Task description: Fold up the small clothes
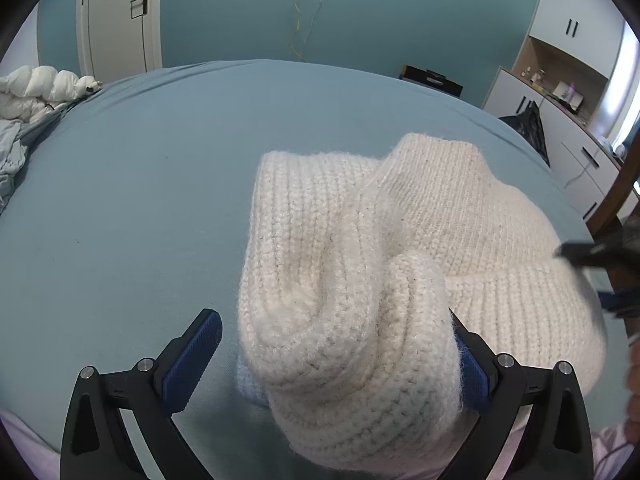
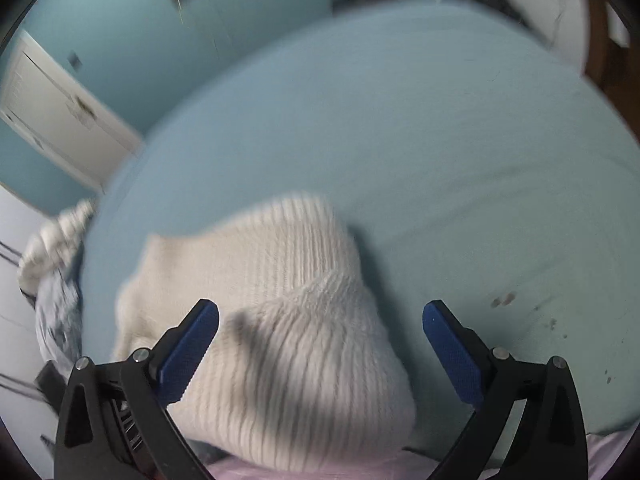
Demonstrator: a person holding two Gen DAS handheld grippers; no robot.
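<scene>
A cream knitted garment point(image 1: 360, 272) lies on the bed point(image 1: 160, 168), on its light blue sheet, toward the near edge and somewhat to the right half of the bed as the left wrist view shows it. Part of the knit is bunched and raised into a thick fold that rises between the fingers of the left claw point(image 1: 336, 352). The left claw stands wide open: its left blue pad point(image 1: 192, 364) is clear of the fabric with sheet showing between, while the knit drapes against and over the right finger, hiding most of that pad. The rest of the garment spreads flat behind the fold toward the right edge of the bed.

In the right wrist view, which is blurred, the right claw point(image 2: 320, 344) is also wide open, both blue pads point(image 2: 456, 356) bare and gripping nothing. The cream garment point(image 2: 288, 320) lies under and between its fingers, nearer the left finger, with a dark shadow across the knit; the right finger sits over bare sheet. In the left wrist view the right claw's dark tip point(image 1: 592, 256) shows at the garment's right side.

A white puffy quilt point(image 1: 40, 88) and crumpled pale blue cloth point(image 1: 12, 152) sit at the far left corner of the bed.
</scene>
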